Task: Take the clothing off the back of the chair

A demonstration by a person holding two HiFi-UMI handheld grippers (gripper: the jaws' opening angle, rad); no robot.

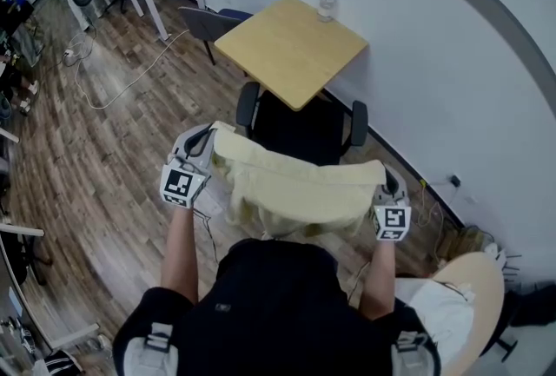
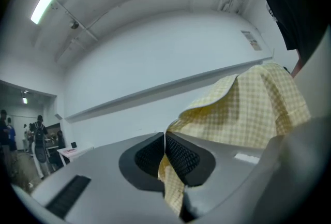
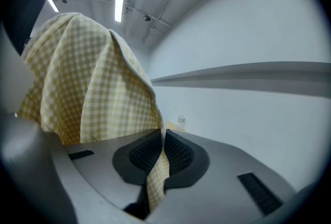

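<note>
Left gripper (image 2: 165, 148) and right gripper (image 3: 163, 148) are each pinching the shirt (image 1: 295, 188) draped over the chair (image 1: 300, 129); the lifting step is seemingly starting; next, both ends need raising evenly, clear of the backrest.

Office: swivel chair (image 1: 300, 129), wooden desk (image 1: 291, 49)

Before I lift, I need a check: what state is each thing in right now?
left claw: shut on yellow shirt
right claw: shut on yellow shirt
yellow shirt: spread between both claws, hanging over chair
chair: drawn up to table
bottle: upright on table
</note>
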